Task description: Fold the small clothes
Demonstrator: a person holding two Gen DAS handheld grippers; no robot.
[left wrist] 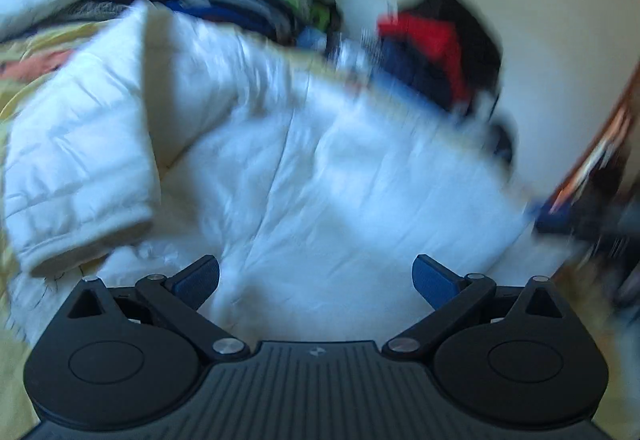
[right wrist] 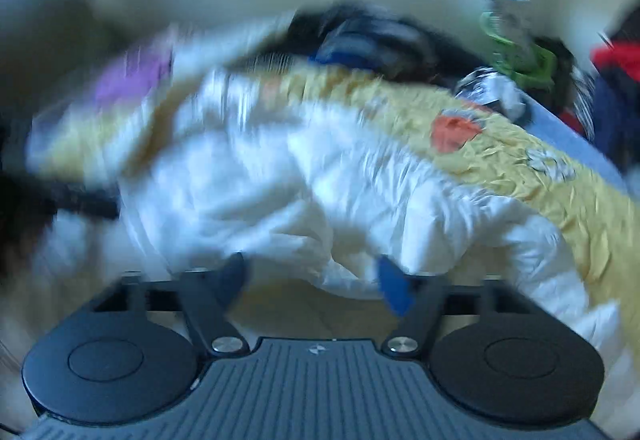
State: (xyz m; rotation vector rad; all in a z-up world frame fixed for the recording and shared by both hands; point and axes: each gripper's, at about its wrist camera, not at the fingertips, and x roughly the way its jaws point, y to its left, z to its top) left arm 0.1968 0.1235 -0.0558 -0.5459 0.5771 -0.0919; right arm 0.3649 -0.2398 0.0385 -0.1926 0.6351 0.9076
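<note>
Lying spread across the yellow bedspread (right wrist: 560,176), white padded jacket (left wrist: 320,168) just ahead at 12 o'clock of the empty, wide-apart left gripper (left wrist: 316,282), sleeve (left wrist: 80,160) at 10 o'clock, hem edge between the parted right gripper (right wrist: 312,280) fingers, unpinched.

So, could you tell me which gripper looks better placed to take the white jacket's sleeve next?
Probably the left gripper: it is open, and the sleeve lies in plain view just beside it. The right gripper, also open, faces bunched jacket fabric in heavy blur.
</note>
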